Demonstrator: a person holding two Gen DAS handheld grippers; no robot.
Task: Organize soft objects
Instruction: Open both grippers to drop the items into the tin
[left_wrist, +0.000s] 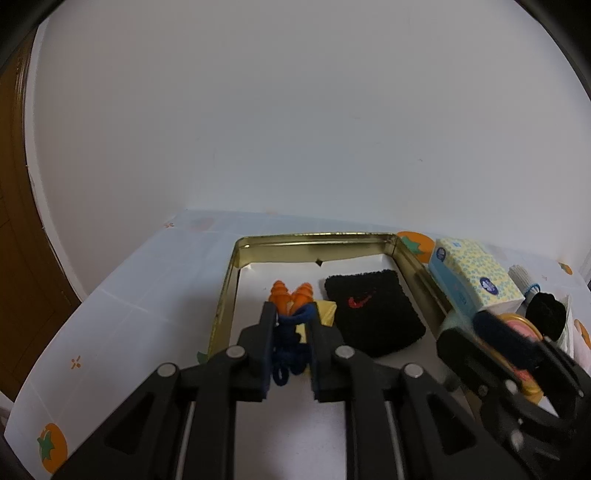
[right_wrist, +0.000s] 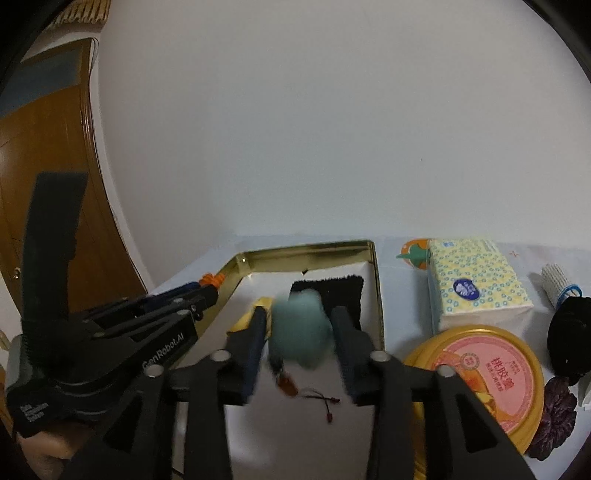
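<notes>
The teal fuzzy ball (right_wrist: 301, 328) between the right gripper's (right_wrist: 300, 325) fingers is smeared by motion blur, so its outline and the small tag hanging under it are hard to make out; the jaws stand apart on either side of it and I cannot tell whether the pads touch it. In the left wrist view that gripper is only a dark blur at the right edge. The left gripper (left_wrist: 291, 317) points slightly downward over the near part of the gold tin (left_wrist: 314, 240), its jaws nearly together and clamped on a pair of orange earplugs (left_wrist: 291, 295) with a tangled blue cord (left_wrist: 290, 350) bunched between the fingers. A bit of a hand shows at the lower left of the right wrist view. A yellow item behind the earplugs is mostly hidden. Farther in the tin lies a black wristband (left_wrist: 373, 314). Right of the tin sit a round yellow lid (right_wrist: 480, 380), then a tissue pack (right_wrist: 476, 284). The tablecloth (left_wrist: 122, 314) is pale with orange fruit prints; a white wall (left_wrist: 295, 110) rises behind, a wooden door (right_wrist: 48, 147) at far left.
</notes>
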